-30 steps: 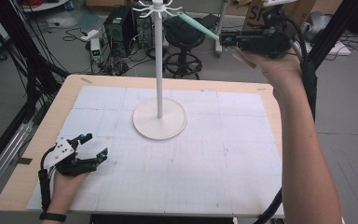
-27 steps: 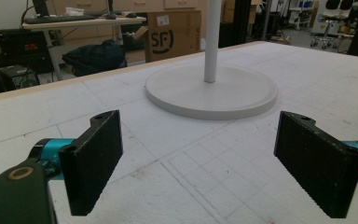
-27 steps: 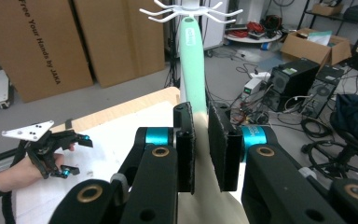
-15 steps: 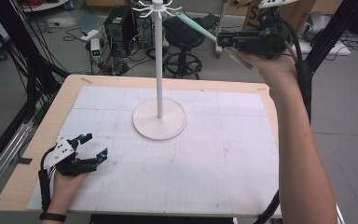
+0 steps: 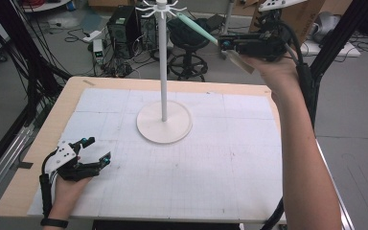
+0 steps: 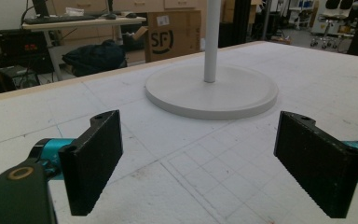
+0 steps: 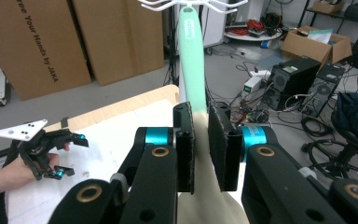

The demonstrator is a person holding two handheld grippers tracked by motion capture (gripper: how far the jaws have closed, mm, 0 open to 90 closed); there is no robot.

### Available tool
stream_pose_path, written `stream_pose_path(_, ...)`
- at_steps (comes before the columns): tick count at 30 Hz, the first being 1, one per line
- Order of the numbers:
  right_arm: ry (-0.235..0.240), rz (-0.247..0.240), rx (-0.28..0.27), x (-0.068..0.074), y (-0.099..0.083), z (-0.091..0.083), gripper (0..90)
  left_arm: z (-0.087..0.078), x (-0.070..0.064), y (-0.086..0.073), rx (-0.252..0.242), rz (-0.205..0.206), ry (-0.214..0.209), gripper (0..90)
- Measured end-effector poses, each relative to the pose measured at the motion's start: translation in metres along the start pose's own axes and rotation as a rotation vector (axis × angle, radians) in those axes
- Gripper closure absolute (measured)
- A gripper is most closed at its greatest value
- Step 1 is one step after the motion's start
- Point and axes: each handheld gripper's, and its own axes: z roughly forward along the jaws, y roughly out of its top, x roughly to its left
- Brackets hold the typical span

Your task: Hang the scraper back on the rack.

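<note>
The table (image 5: 38, 143) is a pale wooden top covered by a white gridded mat (image 5: 211, 167). Near the far middle of the mat stands a white rack (image 5: 163, 72) — a round flat base, a tall thin pole and a ring of small hooks at the top. The base sits flat on the mat, and the left gripper view shows it just ahead of that gripper's jaws.

The right gripper (image 5: 225, 44) is raised well above the far right corner of the table, roughly level with the hooks, and points toward the top of the rack. Its jaws are clamped on a spatula (image 5: 199, 28) at the join of handle and blade. The mint-green handle runs forward and up from the jaws, its far end at the ring of hooks; whether it touches a hook cannot be told. The cream blade hangs out behind and below the jaws. In the right gripper view the handle (image 7: 191, 60) rises straight up between the two black pads to the hooks.

The left gripper (image 5: 96, 149) rests low at the near left corner of the mat — jaws spread wide, nothing between them, well apart from the rack base.
</note>
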Motion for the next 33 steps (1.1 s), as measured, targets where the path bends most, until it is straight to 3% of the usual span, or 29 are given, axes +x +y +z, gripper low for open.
stream_pose_path(12,-0.001,0.019,0.028,-0.002,-0.009,0.012,81.2,0.000,0.000,0.000,0.001,-0.001,0.000,15.8)
stream_pose_path(21,-0.018,0.011,0.053,-0.001,-0.013,0.031,79.3,0.000,0.000,0.000,0.000,0.001,0.000,15.8)
stream_pose_path(28,-0.044,-0.008,0.008,0.002,-0.028,0.036,47.1,0.000,0.000,0.000,-0.002,0.003,-0.001,15.8)
stream_pose_path(33,-0.031,-0.040,-0.032,0.009,-0.061,0.029,33.4,0.000,0.000,0.000,-0.001,0.006,-0.002,15.7)
